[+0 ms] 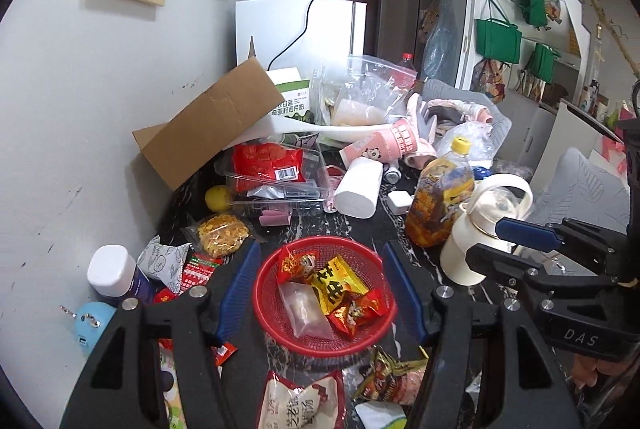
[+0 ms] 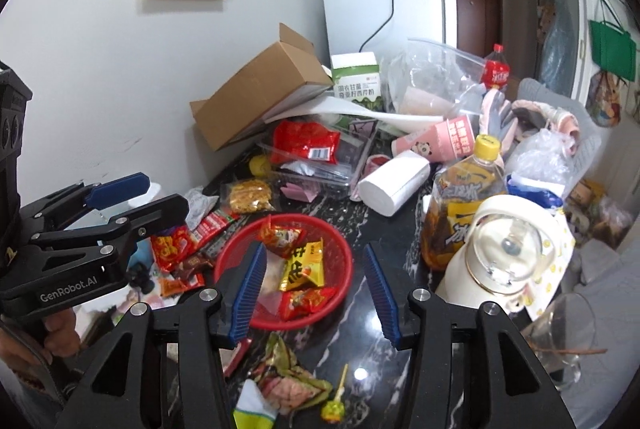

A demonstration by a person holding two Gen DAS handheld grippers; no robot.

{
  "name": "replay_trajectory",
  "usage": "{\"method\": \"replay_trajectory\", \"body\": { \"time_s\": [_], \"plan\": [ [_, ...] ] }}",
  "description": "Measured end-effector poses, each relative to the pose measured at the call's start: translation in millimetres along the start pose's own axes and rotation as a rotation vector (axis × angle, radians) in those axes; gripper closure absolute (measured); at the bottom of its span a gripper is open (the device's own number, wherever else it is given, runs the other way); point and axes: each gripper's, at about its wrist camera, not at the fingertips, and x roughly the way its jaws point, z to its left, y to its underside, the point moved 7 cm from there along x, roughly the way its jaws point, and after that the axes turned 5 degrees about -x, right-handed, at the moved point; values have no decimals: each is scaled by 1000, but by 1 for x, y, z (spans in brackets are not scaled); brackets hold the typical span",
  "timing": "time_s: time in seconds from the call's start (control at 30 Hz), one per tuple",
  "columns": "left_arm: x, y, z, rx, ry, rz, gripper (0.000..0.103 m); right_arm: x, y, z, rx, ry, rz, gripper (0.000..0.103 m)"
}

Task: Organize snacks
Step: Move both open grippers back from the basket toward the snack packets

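left tool (image 1: 320,291): black angular frame showing silver round screws, its two fingers (image 1: 239,289) wearing blue ribbed pads.
left tool marking: white "GenRobot.AI" lettering showing on the black body in the right wrist view.
right tool (image 2: 316,295): matching black frame, silver screws, blue ribbed pads.
right tool marking: white "DAS" lettering showing in the left wrist view.

table (image 1: 360,225): dark, white-veined marble | red basket (image 1: 280,329) set near the front | toilet roll (image 1: 358,189) laid on its side behind | tea bottle (image 1: 442,201) and cream jug (image 1: 464,257) stood right | snack packets (image 1: 222,235) scattered left
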Motion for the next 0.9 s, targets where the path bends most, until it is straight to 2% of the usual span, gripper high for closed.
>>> {"method": "replay_trajectory", "body": {
  "time_s": [0.13, 0.53, 0.9],
  "plan": [
    [-19, 5, -6, 4, 9, -11, 41, -19, 8, 9, -16, 11, -9, 48],
    [-65, 41, -28, 30, 67, -17, 41, -65, 43, 30, -31, 52, -29, 45],
    [-82, 86, -40, 34, 123, 38, 41, -90, 90, 39, 9, 66, -15, 41]
  ]
}}
